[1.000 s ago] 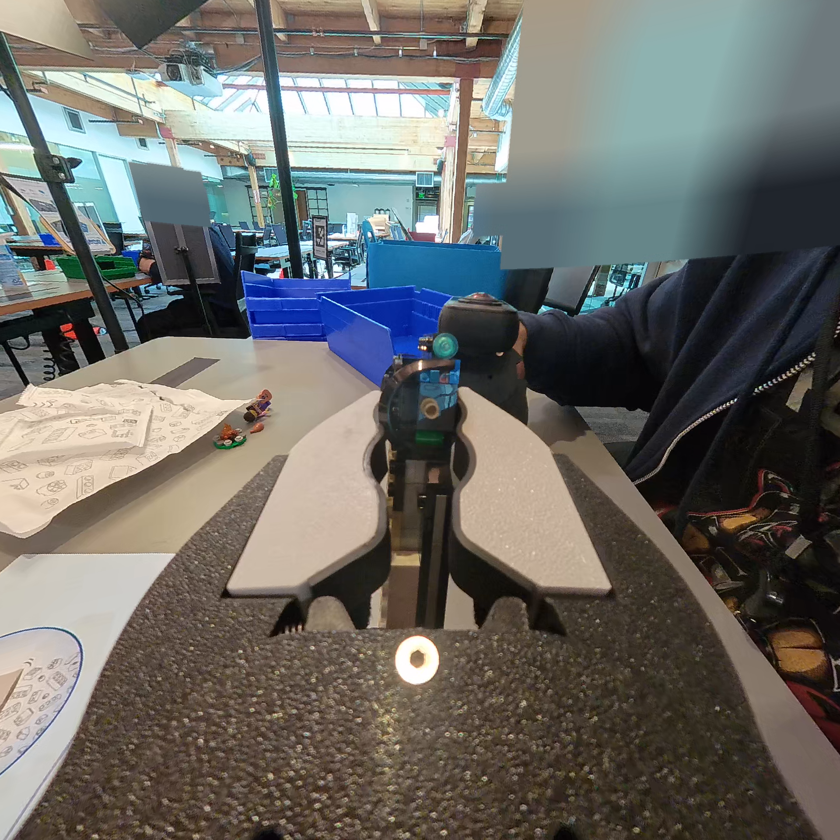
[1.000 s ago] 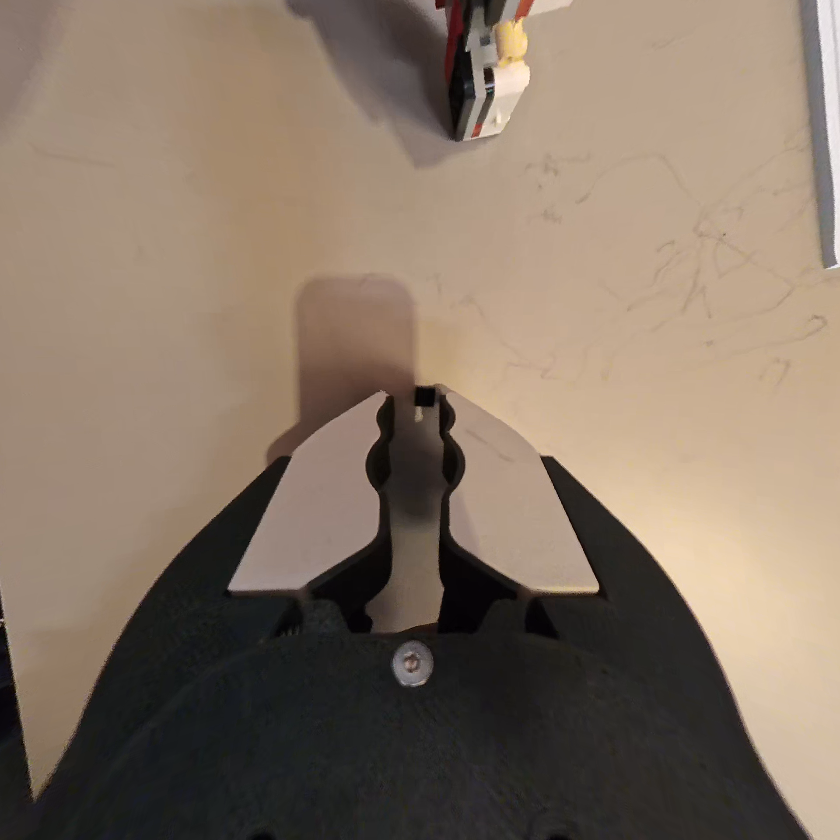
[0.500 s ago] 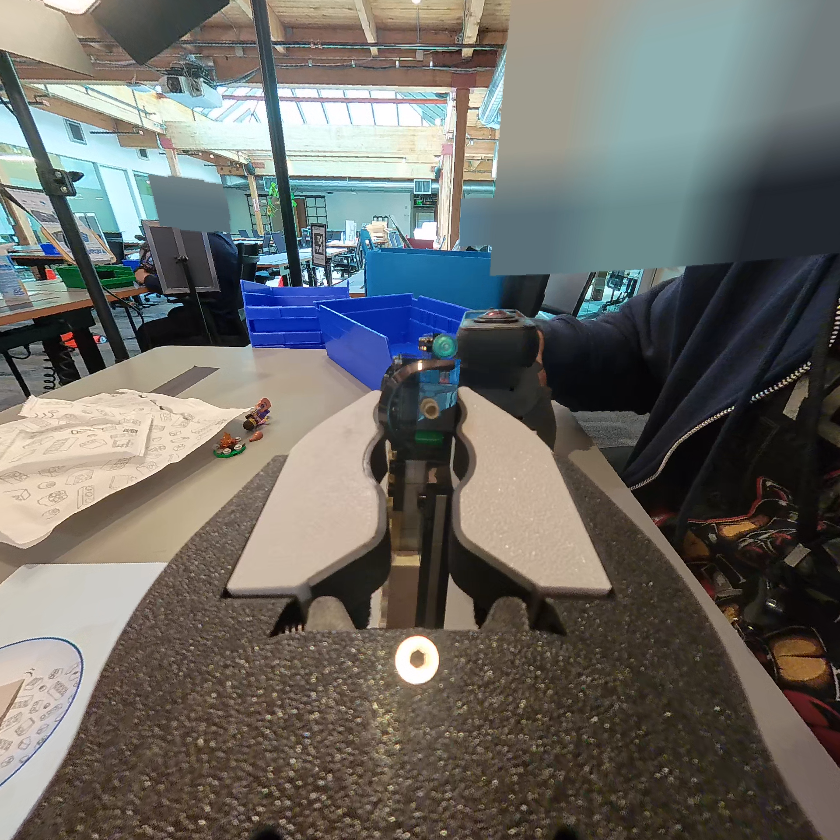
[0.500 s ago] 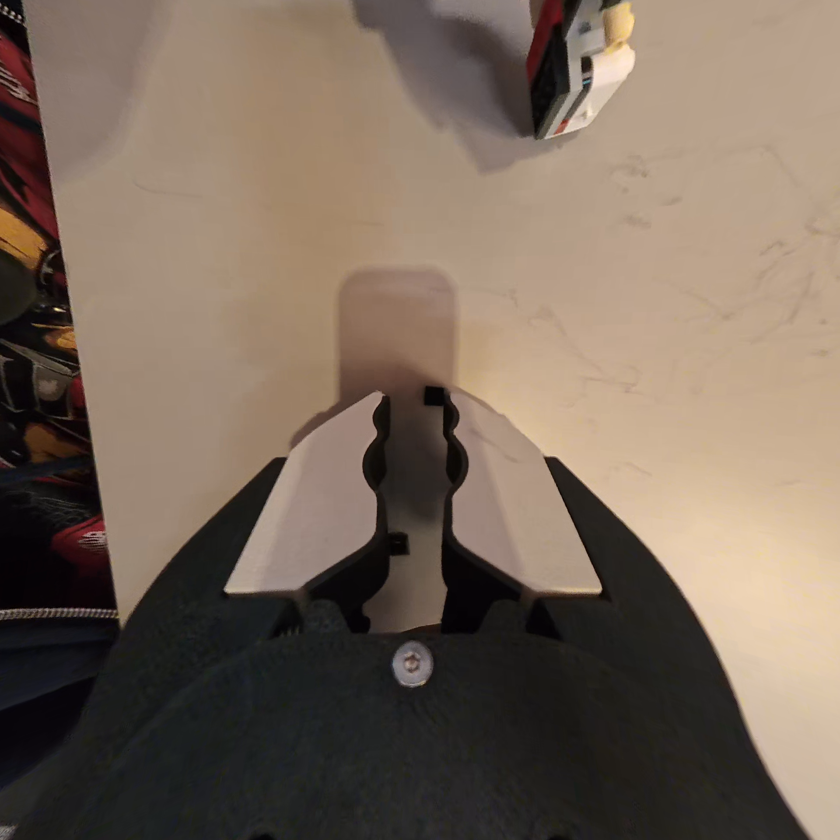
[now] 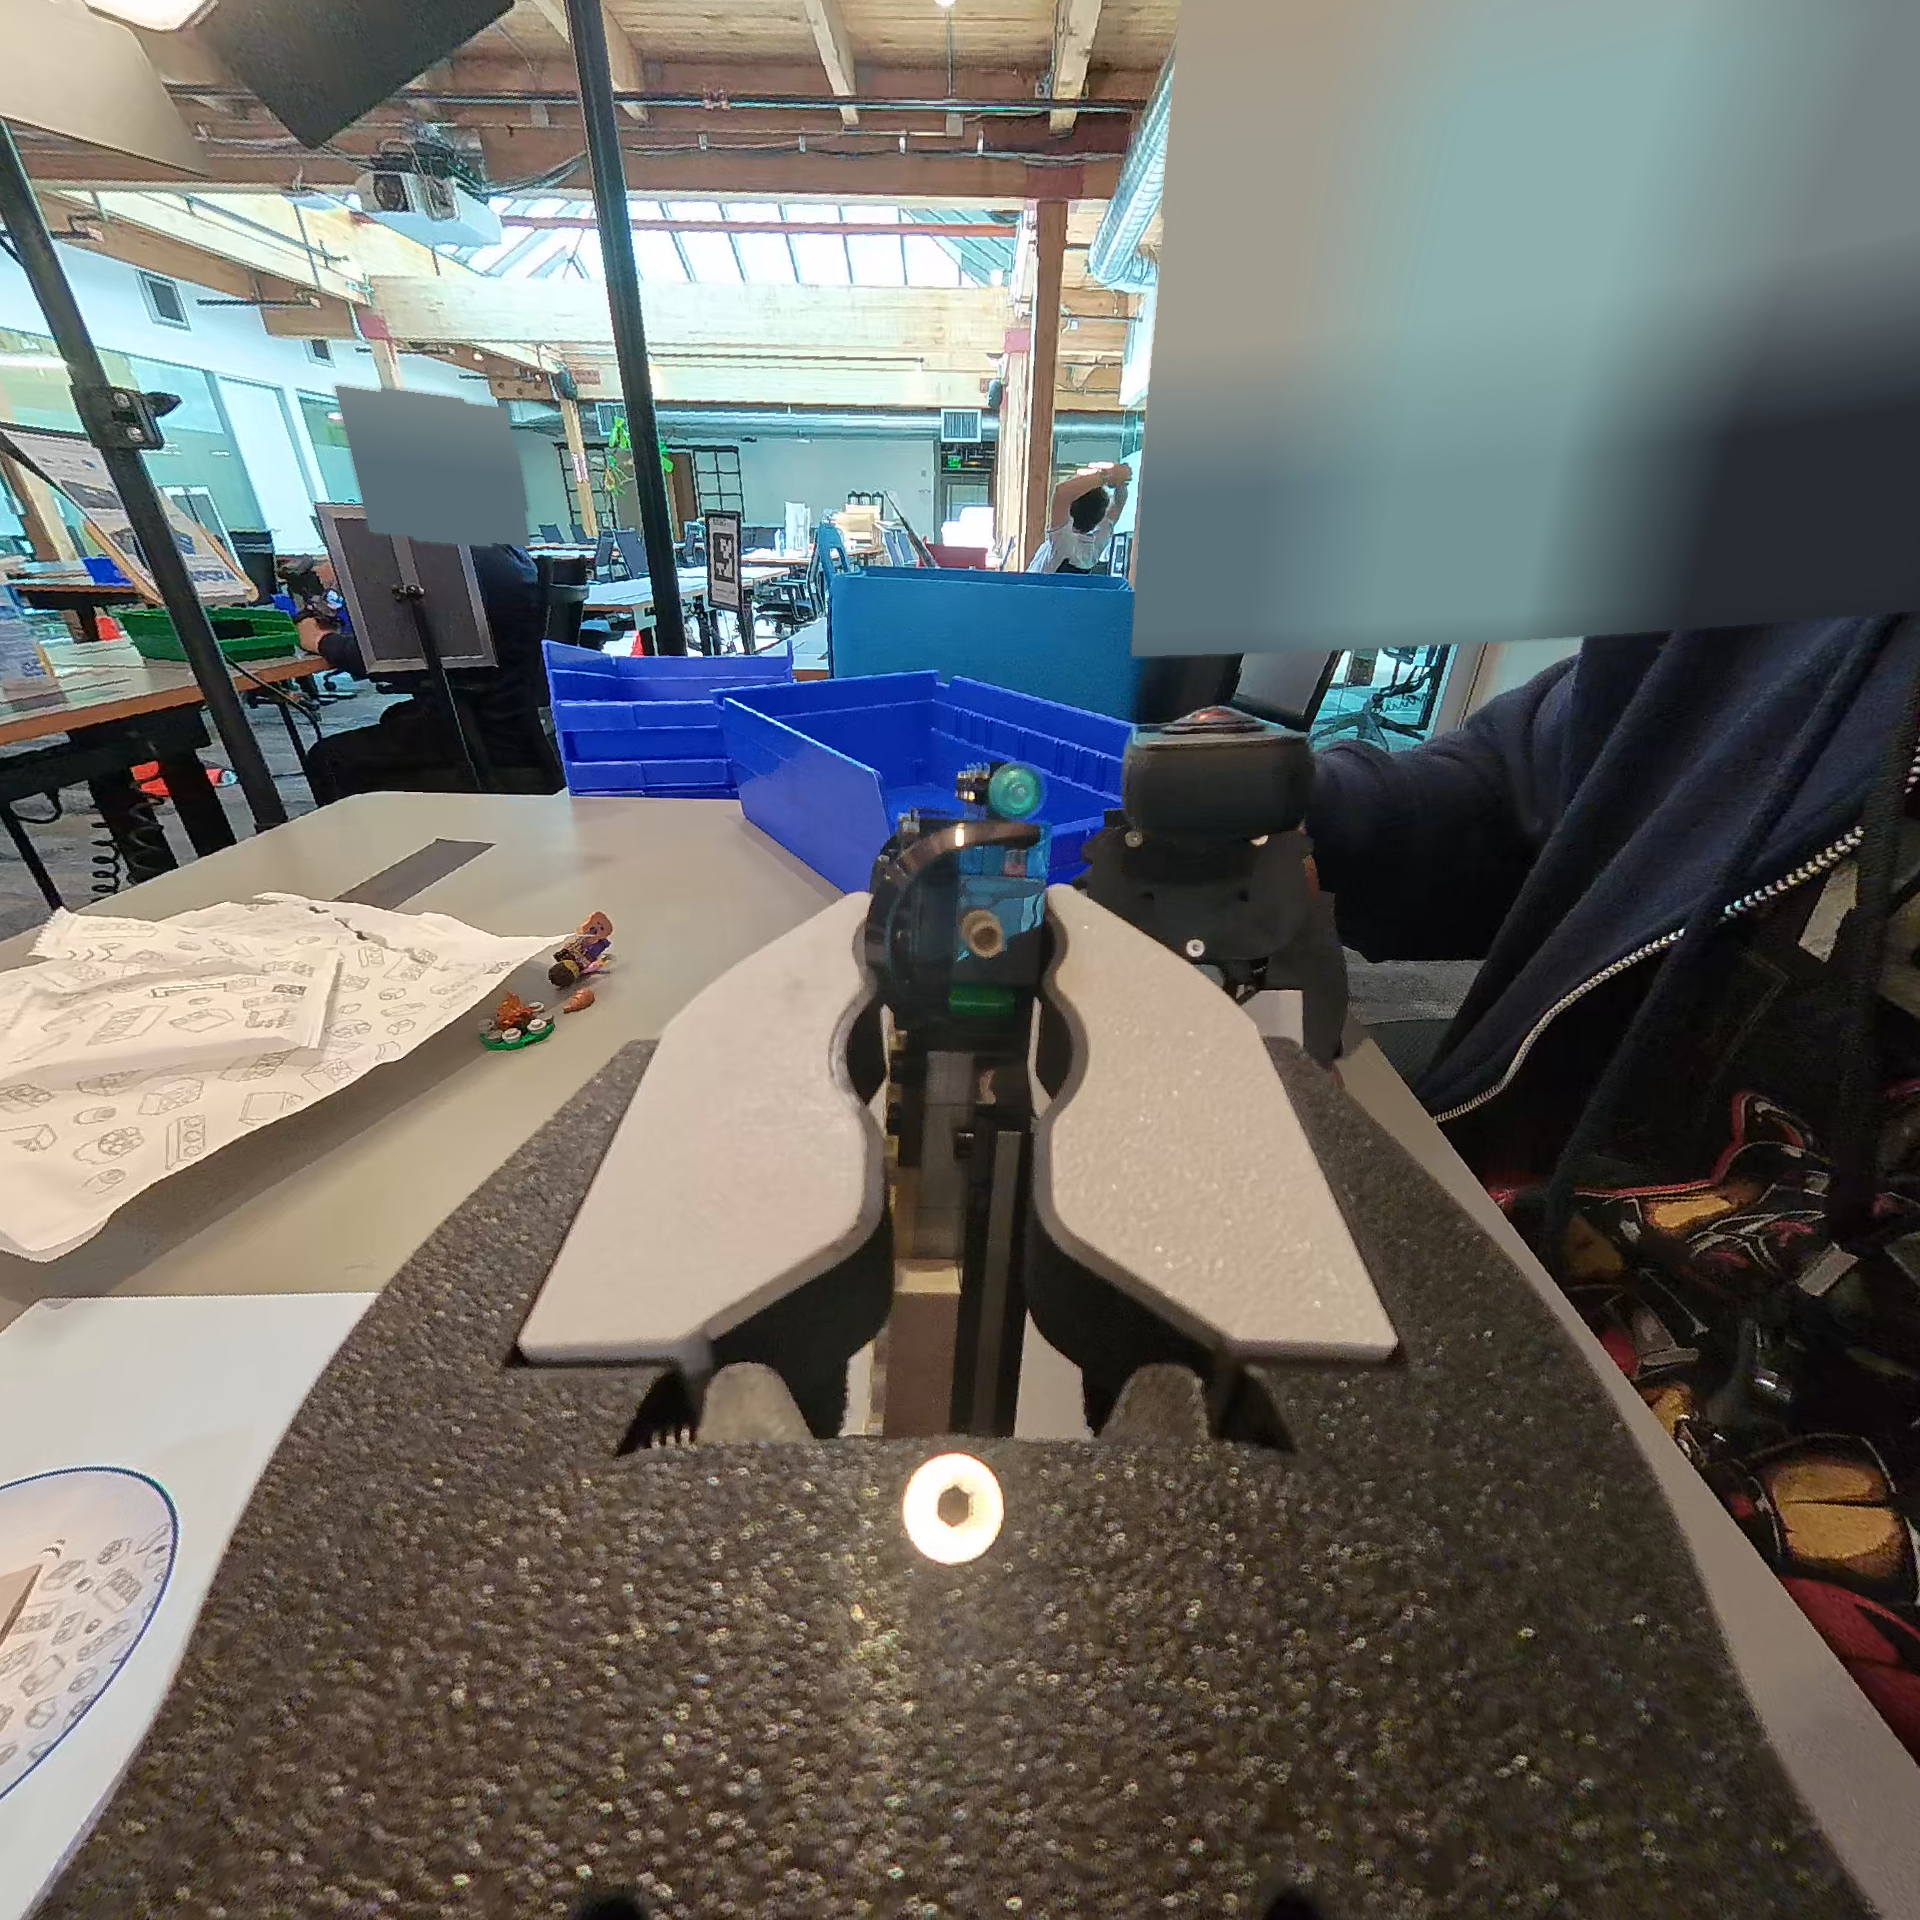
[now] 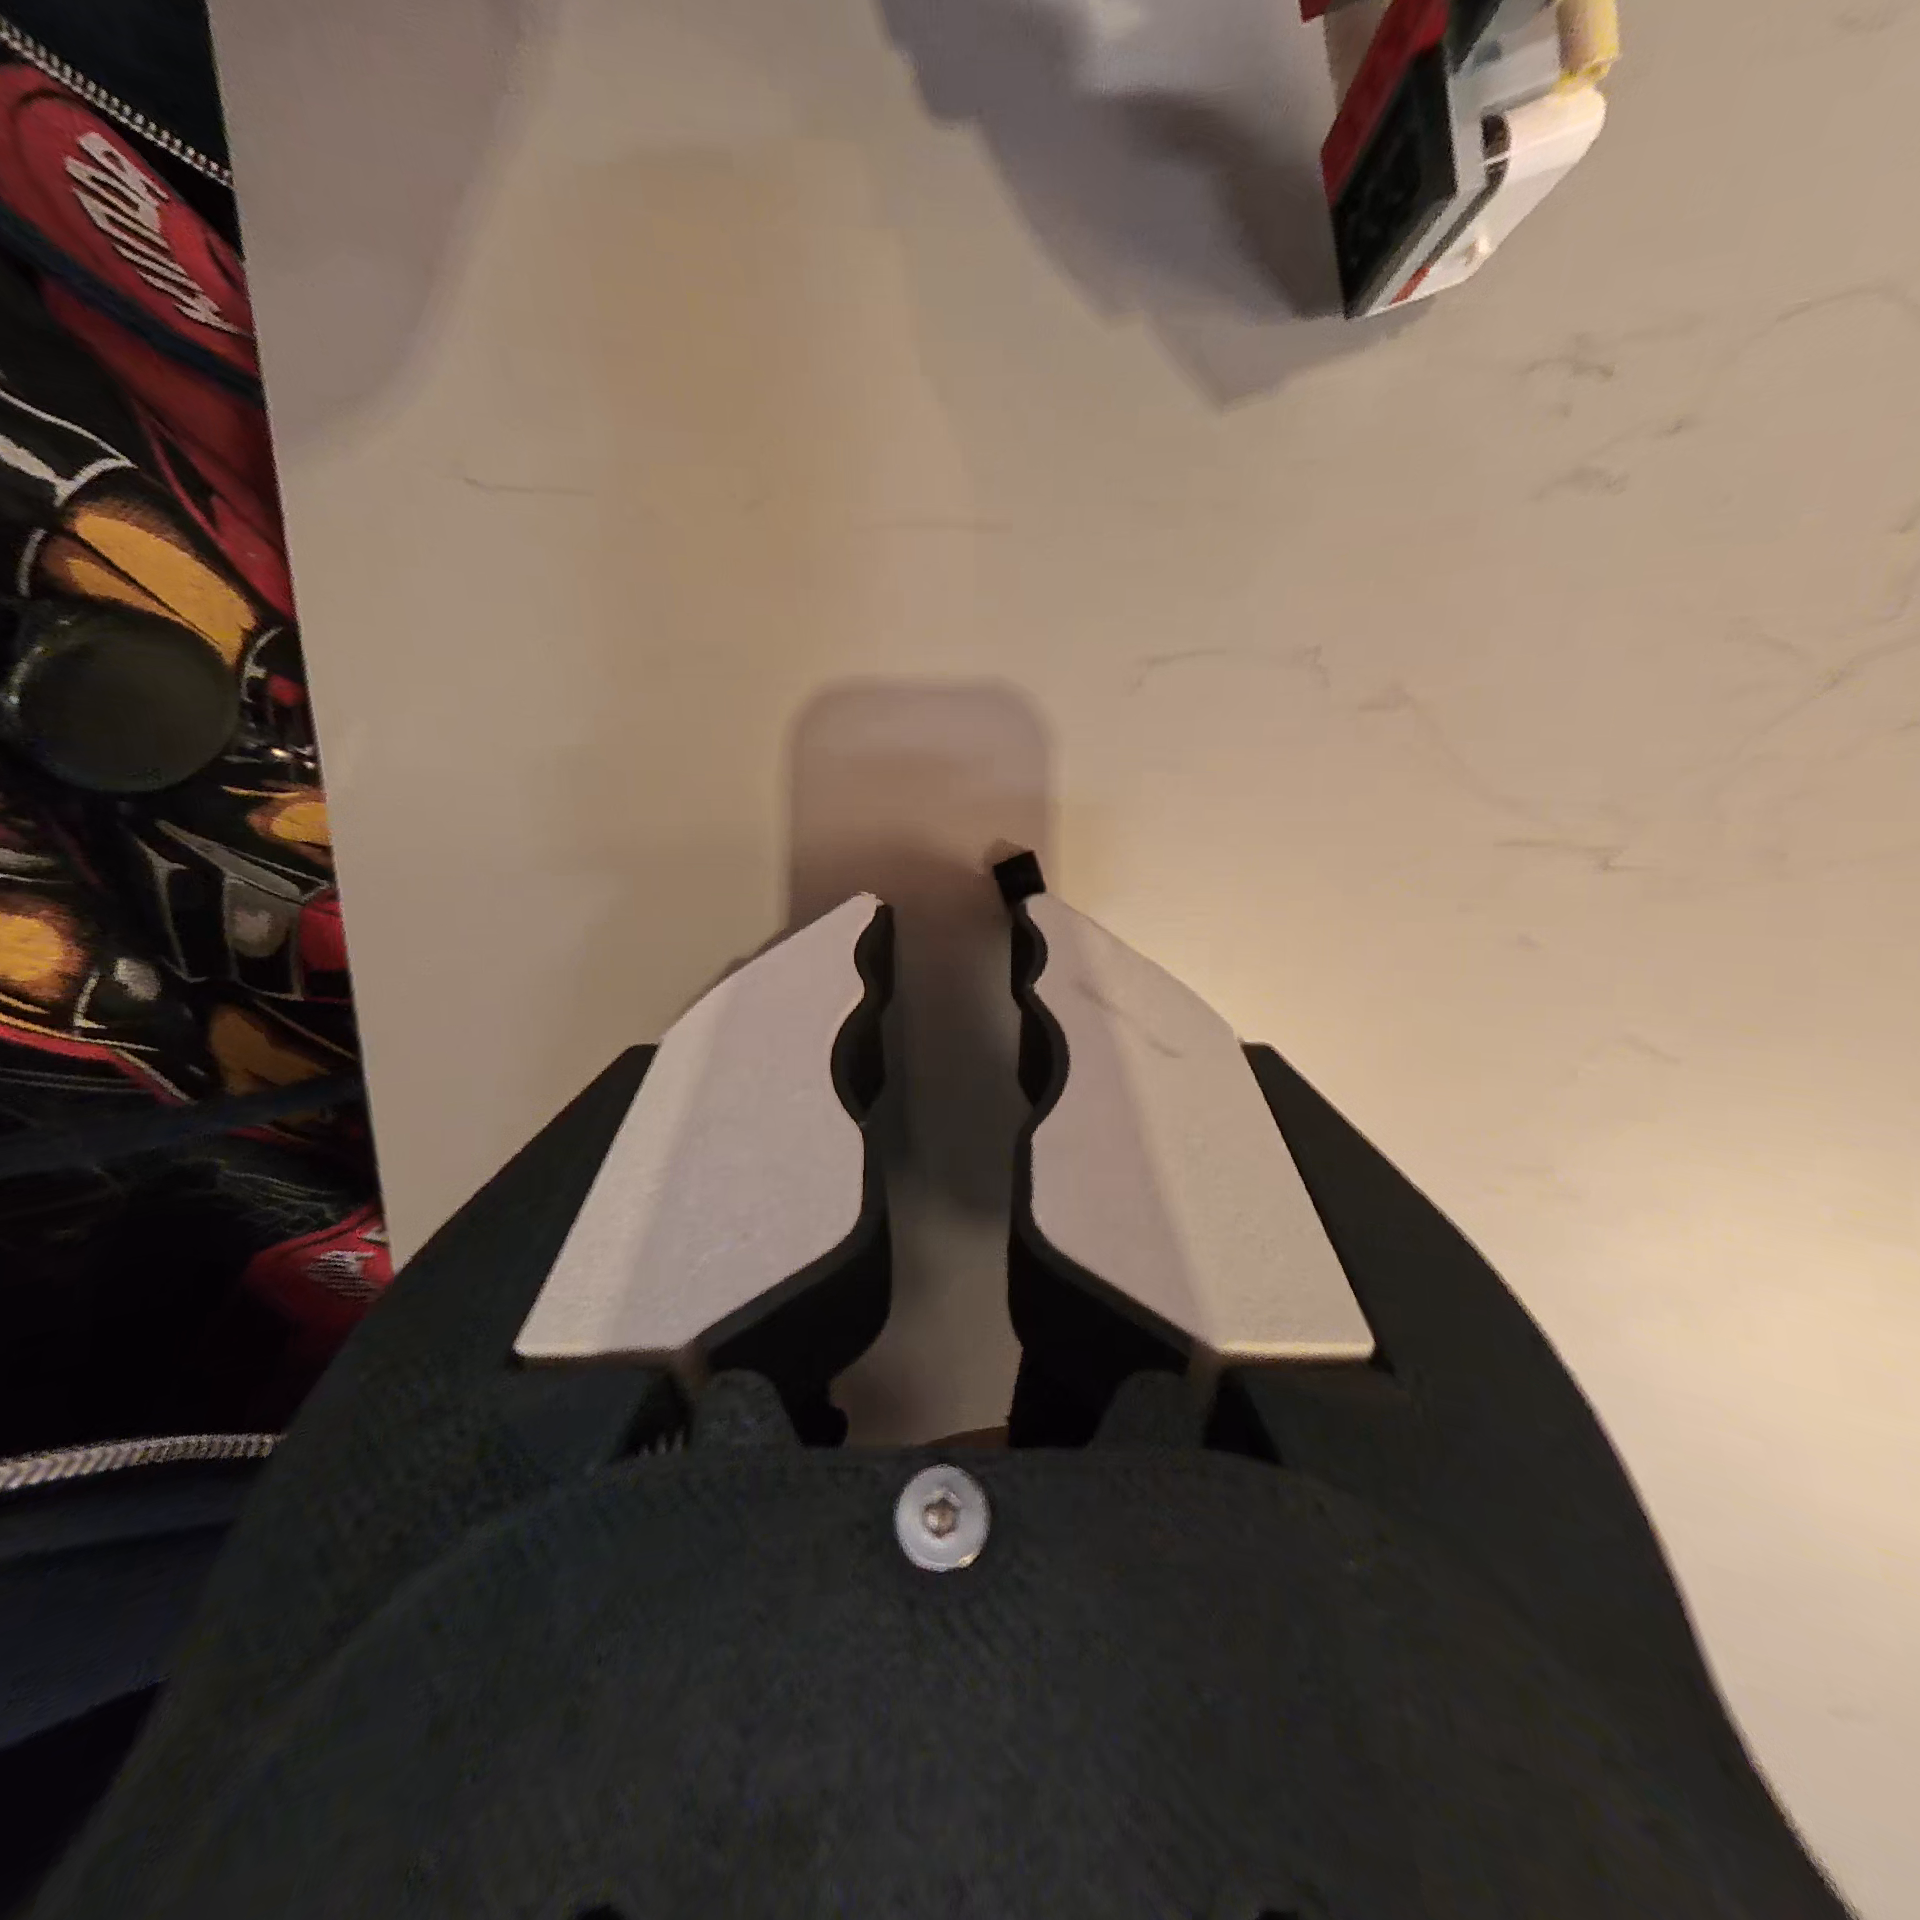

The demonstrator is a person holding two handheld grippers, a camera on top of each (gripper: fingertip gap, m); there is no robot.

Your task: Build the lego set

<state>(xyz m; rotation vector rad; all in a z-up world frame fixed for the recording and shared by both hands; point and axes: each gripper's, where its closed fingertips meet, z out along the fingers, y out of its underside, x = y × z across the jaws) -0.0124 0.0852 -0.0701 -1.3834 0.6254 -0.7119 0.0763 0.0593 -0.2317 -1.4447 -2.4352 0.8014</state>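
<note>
- The left gripper (image 5: pixel 961 935) is clamped on a toy brick model (image 5: pixel 971 914): black, with a translucent blue panel, a green brick low down and a teal round stud on top. Both grey fingers (image 5: pixel 769 1091) press its sides.
- The model's long axis runs straight along the fingers, from deep between them out past the tips, away from the camera. Its far end sticks up above the fingertips.
- Just right of that model and a little farther off is the right gripper (image 5: pixel 1236 966), a black body in a person's hand, pointing down at the grey table (image 5: pixel 644 883).
- From its own view the right gripper (image 6: pixel 951 904) has its fingers spread a narrow way apart, with bare table showing through the gap. A tiny black piece (image 6: pixel 1016 871) sits at the tip of the right-hand finger (image 6: pixel 1132 1091); it touches that one tip only, and nothing is pinched.
- Far and to the right of those tips lies a second small brick assembly (image 6: pixel 1455 166), red, black and white, well apart from them, its long axis slanting near-left to far-right.
- Left on the table are printed paper sheets (image 5: pixel 187 1029), with a small minifigure (image 5: pixel 582 945) and a green round plate with orange bits (image 5: pixel 516 1023) beside them. Blue bins (image 5: pixel 810 769) stand at the far edge.
</note>
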